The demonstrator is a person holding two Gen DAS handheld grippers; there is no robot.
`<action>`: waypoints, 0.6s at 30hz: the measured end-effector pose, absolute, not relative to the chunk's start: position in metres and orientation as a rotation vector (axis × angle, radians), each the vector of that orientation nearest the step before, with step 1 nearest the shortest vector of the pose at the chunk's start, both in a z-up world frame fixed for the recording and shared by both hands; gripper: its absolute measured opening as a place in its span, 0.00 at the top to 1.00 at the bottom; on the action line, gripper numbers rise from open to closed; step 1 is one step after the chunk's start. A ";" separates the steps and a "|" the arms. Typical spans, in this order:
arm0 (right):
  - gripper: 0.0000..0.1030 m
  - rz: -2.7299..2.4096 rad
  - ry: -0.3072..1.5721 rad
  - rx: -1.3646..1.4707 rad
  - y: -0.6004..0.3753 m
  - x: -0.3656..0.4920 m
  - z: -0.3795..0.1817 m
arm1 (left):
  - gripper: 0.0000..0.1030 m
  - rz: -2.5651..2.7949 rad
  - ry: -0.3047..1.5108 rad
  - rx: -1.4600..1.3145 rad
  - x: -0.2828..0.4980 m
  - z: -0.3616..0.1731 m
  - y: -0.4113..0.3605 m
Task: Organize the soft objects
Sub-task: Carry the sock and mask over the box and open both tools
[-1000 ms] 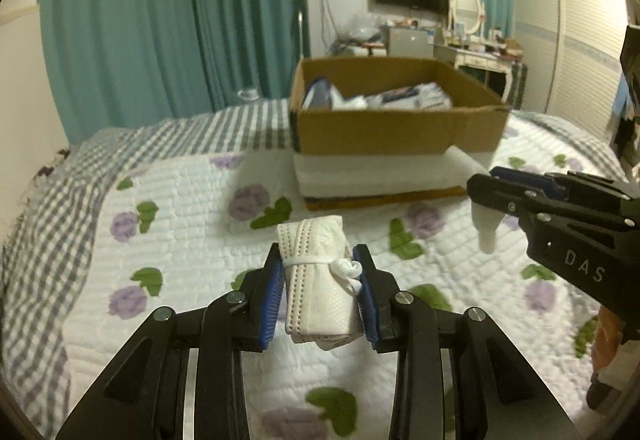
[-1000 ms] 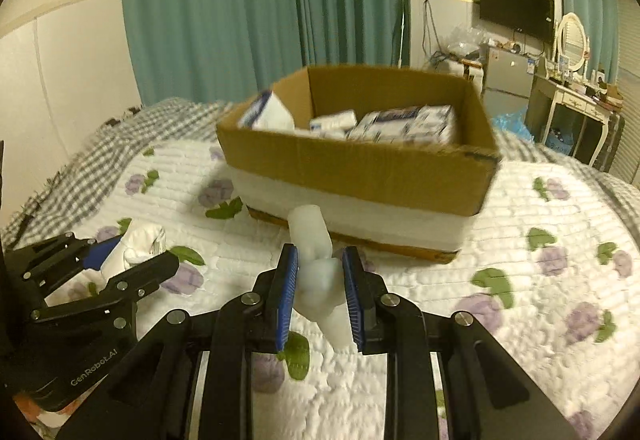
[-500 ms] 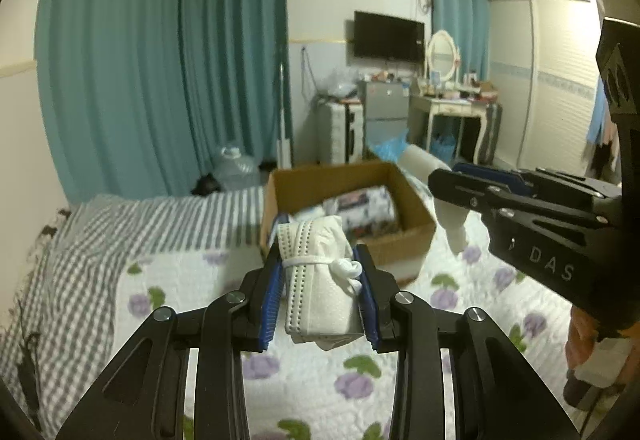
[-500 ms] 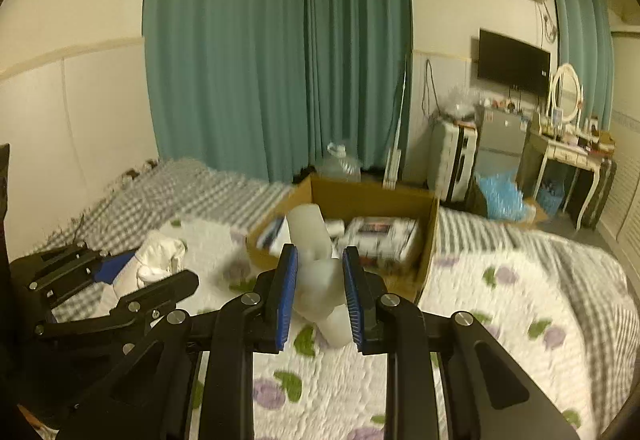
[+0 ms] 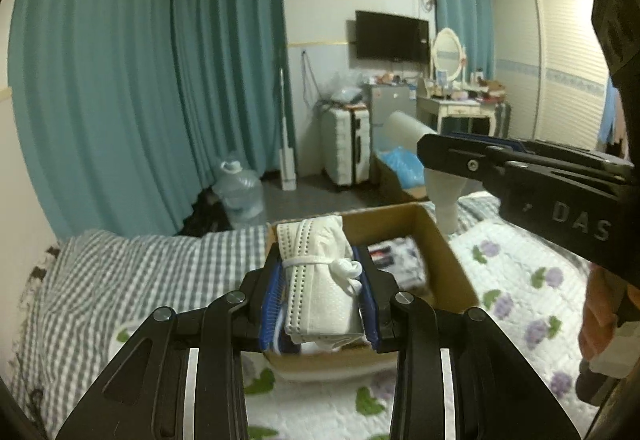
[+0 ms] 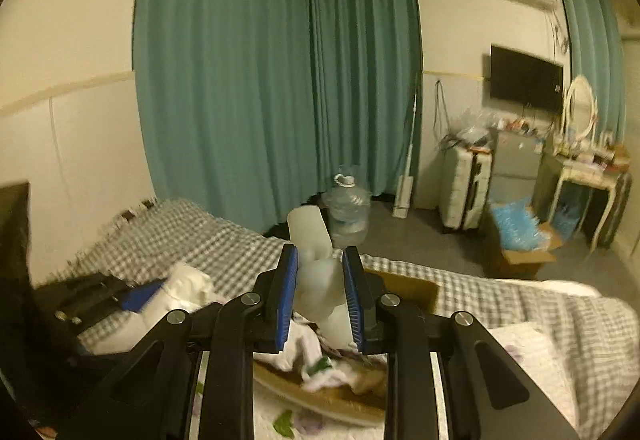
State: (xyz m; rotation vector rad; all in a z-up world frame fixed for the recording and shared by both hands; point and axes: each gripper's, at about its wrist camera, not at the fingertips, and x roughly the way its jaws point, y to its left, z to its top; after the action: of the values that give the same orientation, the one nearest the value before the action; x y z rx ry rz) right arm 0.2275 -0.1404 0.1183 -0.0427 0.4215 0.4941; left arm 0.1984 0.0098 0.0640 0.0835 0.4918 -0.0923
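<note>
My left gripper (image 5: 320, 300) is shut on a white folded cloth bundle (image 5: 318, 280) tied with a white band, held above the open cardboard box (image 5: 452, 264) on the bed. My right gripper (image 6: 319, 296) is shut on a pale rolled cloth (image 6: 316, 264), also raised over the box (image 6: 404, 284). The right gripper (image 5: 520, 175) with its roll (image 5: 440, 195) shows at the right of the left wrist view. The left gripper (image 6: 132, 300) and its bundle (image 6: 184, 288) show at the left of the right wrist view. Packets lie inside the box.
The bed has a floral quilt (image 5: 532, 300) and a grey checked blanket (image 5: 120, 272). Beyond it stand teal curtains (image 5: 140, 79), a water jug (image 5: 242, 191), a white suitcase (image 5: 346, 143), a dressing table (image 5: 460, 107) and a wardrobe (image 5: 560, 71).
Both grippers have risen and moved forward over the box, each still holding its cloth. The box now sits lower and closer under the fingers.
</note>
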 end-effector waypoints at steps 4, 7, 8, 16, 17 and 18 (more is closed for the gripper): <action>0.78 0.498 0.445 -0.048 -0.135 0.259 0.102 | 0.68 -0.104 0.527 0.089 0.233 0.043 0.009; 0.78 0.485 0.493 -0.027 -0.135 0.286 0.077 | 0.68 -0.115 0.567 0.086 0.253 0.024 0.004; 0.78 0.479 0.511 -0.025 -0.136 0.296 0.065 | 0.68 -0.119 0.575 0.088 0.259 0.017 0.001; 0.69 0.406 0.628 0.016 -0.152 0.342 0.010 | 0.39 -0.026 0.574 0.224 0.273 -0.017 -0.029; 0.52 0.386 0.630 0.019 -0.157 0.345 0.008 | 0.39 -0.017 0.576 0.224 0.275 -0.018 -0.029; 0.35 0.376 0.631 0.028 -0.160 0.347 0.008 | 0.39 -0.013 0.582 0.221 0.275 -0.018 -0.029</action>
State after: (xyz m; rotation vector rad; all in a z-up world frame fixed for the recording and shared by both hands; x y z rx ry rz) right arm 0.3471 -0.1603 0.0081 0.0283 0.6308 0.3762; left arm 0.2752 -0.0286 -0.0180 0.2207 0.5815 -0.0131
